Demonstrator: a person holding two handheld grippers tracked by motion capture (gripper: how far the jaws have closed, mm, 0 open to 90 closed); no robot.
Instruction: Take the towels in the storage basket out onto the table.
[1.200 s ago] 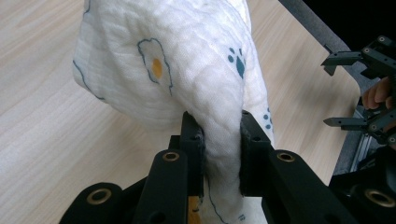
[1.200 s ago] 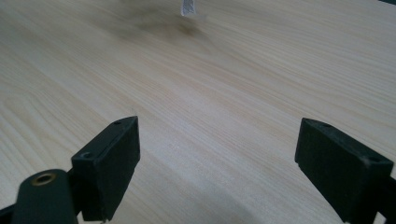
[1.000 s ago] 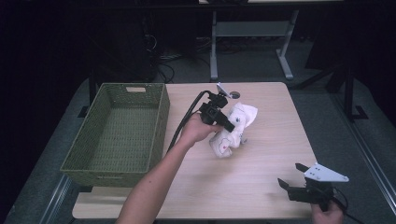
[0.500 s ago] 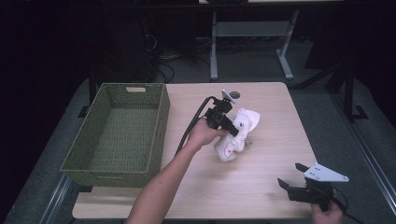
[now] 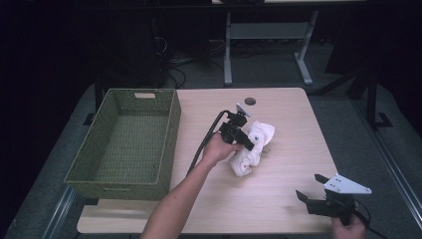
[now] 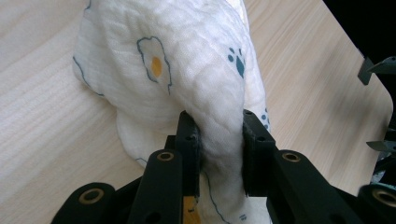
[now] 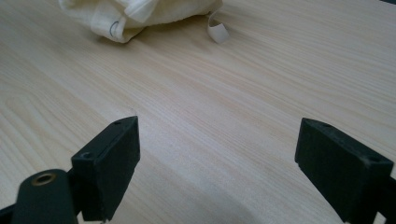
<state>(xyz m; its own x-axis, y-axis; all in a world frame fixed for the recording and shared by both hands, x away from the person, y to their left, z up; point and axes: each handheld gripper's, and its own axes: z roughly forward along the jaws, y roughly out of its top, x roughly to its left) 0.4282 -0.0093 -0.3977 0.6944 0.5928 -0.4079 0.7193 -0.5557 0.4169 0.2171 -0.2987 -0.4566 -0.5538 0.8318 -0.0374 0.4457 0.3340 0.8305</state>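
A crumpled white cloth (image 5: 254,147) of crinkled, gauzy weave lies near the middle of the pale wood-grain bench (image 5: 288,107), printed with small fried-egg outlines with yellow centres and dark teal paw marks; no writing can be read on it. The left gripper (image 5: 241,138) has its black fingers (image 6: 189,140) clenched on a raised fold of this cloth, the fabric bunched tightly between them in the left gripper view, with the person's left hand (image 5: 215,149) just behind. A short white fabric loop (image 7: 217,29) sticks out from the cloth's edge onto the bench in the right gripper view. The right gripper (image 5: 318,191) sits near the bench's front right corner, well apart from the cloth, its fingers (image 7: 109,163) released and spread wide over bare wood. A rectangular, olive-green woven basket (image 5: 169,134) with a cut-out handle slot stands along the bench's left edge. A small round hole (image 5: 250,101) marks the bench near its far edge. Broad bare wood lies between the cloth and the right edge.
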